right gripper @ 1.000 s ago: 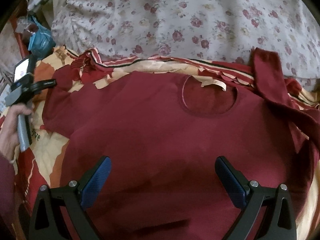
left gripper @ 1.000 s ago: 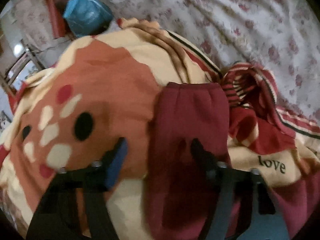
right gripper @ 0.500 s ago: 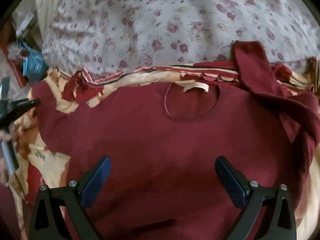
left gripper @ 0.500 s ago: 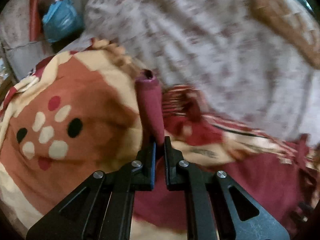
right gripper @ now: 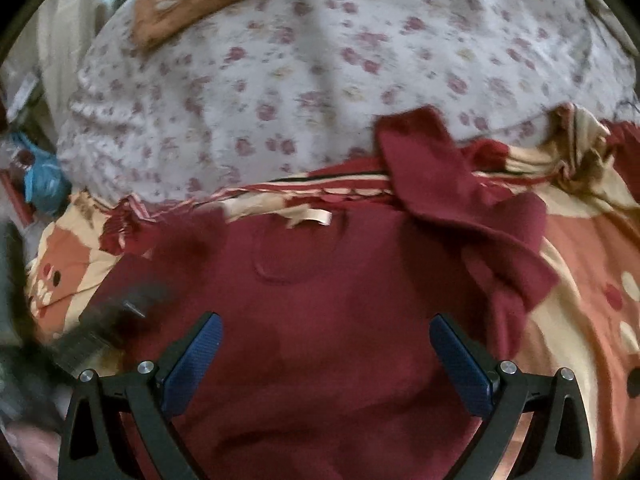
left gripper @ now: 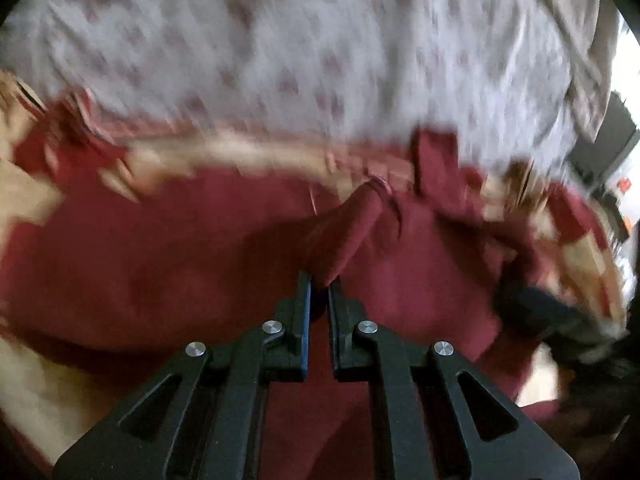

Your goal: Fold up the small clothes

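A dark red sweater (right gripper: 328, 304) lies flat on a patterned blanket, collar and label away from me. My left gripper (left gripper: 319, 280) is shut on the sweater's left sleeve (left gripper: 352, 228) and holds it lifted over the sweater body (left gripper: 160, 256); this view is blurred. My right gripper (right gripper: 326, 340) is open and empty above the sweater's lower body. The other sleeve (right gripper: 452, 184) lies crumpled at the upper right. The left gripper shows as a dark blur (right gripper: 120, 312) at the sweater's left edge.
The cream, orange and red blanket (right gripper: 580, 248) covers the bed under the sweater. A white floral quilt (right gripper: 320, 64) lies beyond it. A blue bag (right gripper: 42, 184) sits at the far left, off the bed.
My left gripper closed on the left sleeve, lifted it and swung it right over the sweater body. My right gripper stayed open and drifted slightly back.
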Demonstrator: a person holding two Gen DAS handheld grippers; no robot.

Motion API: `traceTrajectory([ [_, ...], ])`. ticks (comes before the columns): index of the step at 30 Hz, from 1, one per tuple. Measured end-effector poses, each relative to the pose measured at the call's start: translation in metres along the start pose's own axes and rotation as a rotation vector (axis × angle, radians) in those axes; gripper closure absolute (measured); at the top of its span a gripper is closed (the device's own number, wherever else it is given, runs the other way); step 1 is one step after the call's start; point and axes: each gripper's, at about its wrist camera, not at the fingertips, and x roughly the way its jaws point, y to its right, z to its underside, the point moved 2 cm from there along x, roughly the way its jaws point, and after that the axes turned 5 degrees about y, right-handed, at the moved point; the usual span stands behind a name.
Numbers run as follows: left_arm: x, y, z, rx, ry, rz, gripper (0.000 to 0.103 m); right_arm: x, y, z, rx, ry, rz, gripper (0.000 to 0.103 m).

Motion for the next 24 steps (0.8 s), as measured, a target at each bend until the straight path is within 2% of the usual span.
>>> traceTrajectory([
  [1, 0.010, 0.004, 0.009, 0.014, -0.031, -0.013, 0.094, 0.002, 0.004, 0.000, 0.014, -0.013, 0.006, 0.000],
  [3, 0.009, 0.011, 0.016, 0.067, -0.010, -0.029, 0.092, 0.008, 0.009, 0.001, 0.039, -0.037, -0.005, 0.000],
  [4, 0.003, 0.012, 0.015, 0.080, -0.008, -0.021, 0.084, 0.011, 0.009, 0.001, 0.048, -0.047, -0.018, 0.000],
  [5, -0.004, 0.010, 0.014, 0.076, -0.023, 0.011, 0.071, 0.013, 0.009, 0.000, 0.048, -0.052, -0.025, 0.000],
  [6, -0.016, 0.005, 0.012, 0.053, -0.032, 0.055, 0.064, 0.017, 0.007, 0.000, 0.040, -0.058, -0.033, 0.000],
  [7, -0.027, -0.001, 0.012, 0.034, -0.023, 0.076, 0.051, 0.021, 0.003, -0.001, 0.028, -0.064, -0.041, 0.000],
  [8, -0.047, -0.012, 0.010, 0.021, 0.012, 0.076, 0.044, 0.025, -0.001, -0.002, 0.013, -0.069, -0.051, 0.000],
  [10, -0.069, -0.027, 0.008, 0.032, 0.068, 0.022, 0.042, 0.032, -0.009, -0.004, -0.016, -0.074, -0.068, 0.000],
  [13, -0.098, -0.063, 0.012, 0.059, 0.148, -0.142, 0.042, 0.046, -0.022, -0.006, -0.080, -0.088, -0.073, 0.000],
  [15, -0.100, -0.090, 0.015, 0.065, 0.156, -0.279, 0.042, 0.059, -0.036, -0.006, -0.130, -0.108, -0.091, 0.002],
  [17, -0.093, -0.121, 0.021, 0.031, 0.120, -0.391, 0.042, 0.078, -0.049, -0.005, -0.185, -0.125, -0.088, 0.010],
  [18, -0.092, -0.130, 0.024, 0.005, 0.110, -0.401, 0.042, 0.088, -0.052, -0.005, -0.201, -0.137, -0.054, 0.023],
  [19, -0.091, -0.139, 0.027, -0.029, 0.102, -0.389, 0.042, 0.101, -0.053, -0.004, -0.206, -0.152, -0.025, 0.044],
  [21, -0.088, -0.153, 0.032, -0.116, 0.081, -0.352, 0.042, 0.115, -0.053, -0.004, -0.202, -0.156, -0.020, 0.060],
  [22, -0.089, -0.156, 0.032, -0.141, 0.079, -0.345, 0.042, 0.114, -0.055, -0.006, -0.210, -0.133, -0.025, 0.081],
  [23, -0.090, -0.158, 0.031, -0.159, 0.082, -0.343, 0.042, 0.110, -0.057, -0.008, -0.222, -0.135, -0.046, 0.093],
  [24, -0.091, -0.156, 0.029, -0.162, 0.089, -0.346, 0.042, 0.104, -0.057, -0.011, -0.223, -0.133, -0.057, 0.098],
])
